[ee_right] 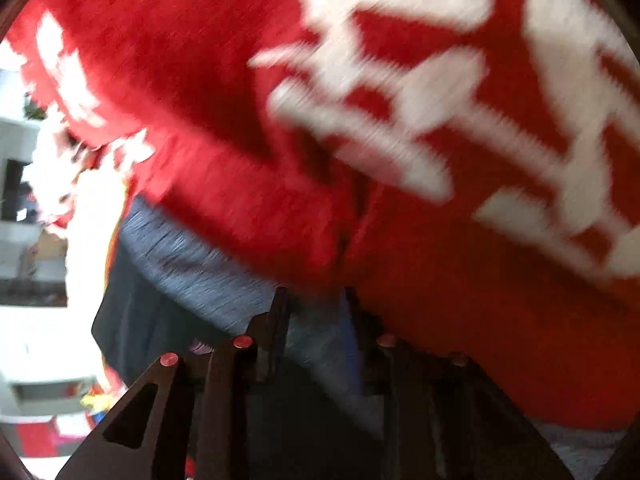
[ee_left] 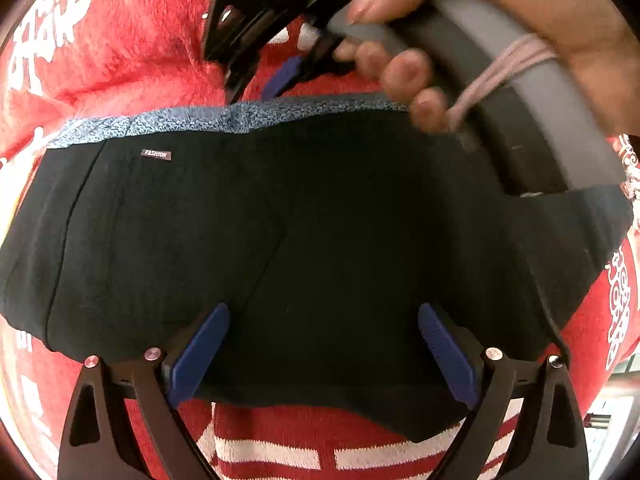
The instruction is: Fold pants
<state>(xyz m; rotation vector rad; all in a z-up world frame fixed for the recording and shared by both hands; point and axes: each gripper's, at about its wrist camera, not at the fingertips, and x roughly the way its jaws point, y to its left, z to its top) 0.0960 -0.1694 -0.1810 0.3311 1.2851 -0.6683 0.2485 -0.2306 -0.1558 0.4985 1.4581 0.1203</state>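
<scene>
While the black pants point(ee_left: 280, 248) lie spread on a red blanket with white lettering point(ee_left: 132, 40), their long side runs left to right across the left wrist view, and the grey-flecked waistband point(ee_left: 208, 118) forms the far edge. The left claw point(ee_left: 324, 354) hangs steeply over the near edge with its blue pads wide apart and nothing between them; the cloth sits just under and ahead of it, not pinched. The right claw point(ee_right: 316, 320) is at the far edge, by the waistband, where the person's hand point(ee_left: 460, 40) holds its grey handle. In the blurred right wrist view its jaws stand narrow with grey-blue waistband cloth point(ee_right: 192, 268) between them, yet whether the pads press on that cloth I cannot tell. So the pants lie between the two claws, the right one nearer the waistband and the left one nearer the hem side. A fold, I judge, would carry one long edge across toward the other.
</scene>
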